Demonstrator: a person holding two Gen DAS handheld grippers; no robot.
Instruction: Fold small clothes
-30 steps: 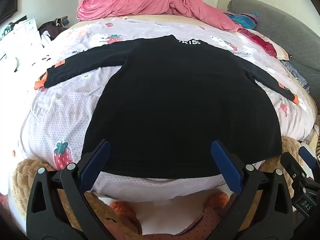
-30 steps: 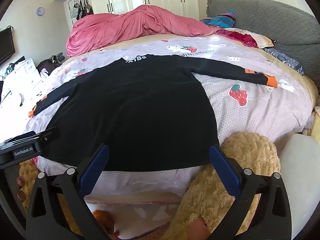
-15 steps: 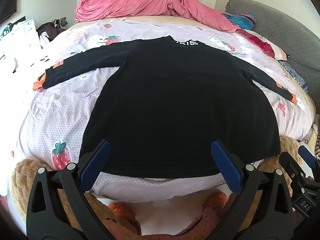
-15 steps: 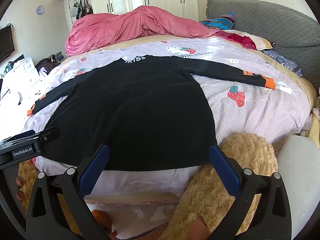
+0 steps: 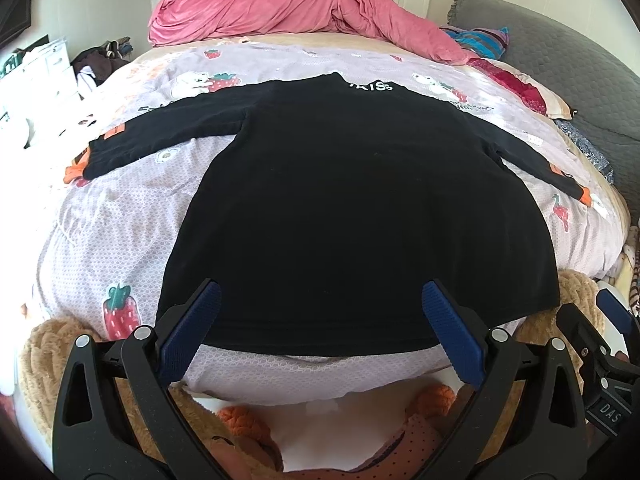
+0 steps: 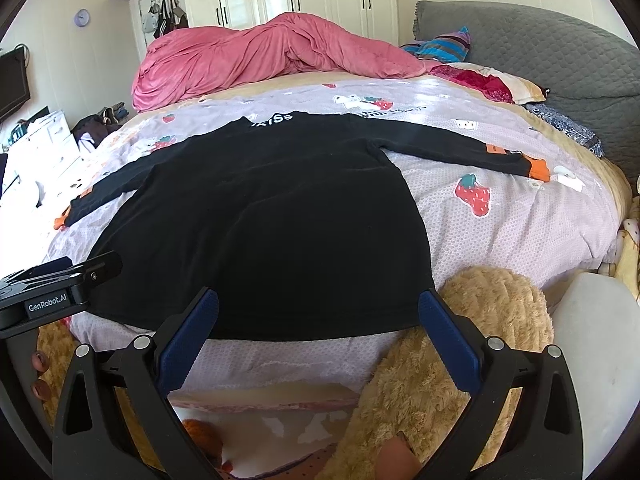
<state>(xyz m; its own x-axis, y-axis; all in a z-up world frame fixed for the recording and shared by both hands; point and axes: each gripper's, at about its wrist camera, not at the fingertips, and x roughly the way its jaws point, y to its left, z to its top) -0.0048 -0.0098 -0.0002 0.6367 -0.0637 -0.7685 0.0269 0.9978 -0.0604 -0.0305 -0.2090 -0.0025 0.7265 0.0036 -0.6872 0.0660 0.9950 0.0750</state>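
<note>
Across the strawberry-print bedspread [image 5: 100, 216] your black top [image 5: 360, 208] lies flat, seemingly unfolded, sleeves out, so every fold remains, with left gripper [image 5: 320, 308] and right gripper [image 6: 320, 312] gaping, empty, near its hem.

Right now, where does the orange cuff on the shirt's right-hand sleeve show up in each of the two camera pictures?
Left wrist view: the orange cuff sits at the far right edge, at mid-height.
Right wrist view: the orange cuff lies right of centre, in the upper half, beside a printed strawberry.
Shared landmark: the white lettering at the black shirt's collar.
</note>
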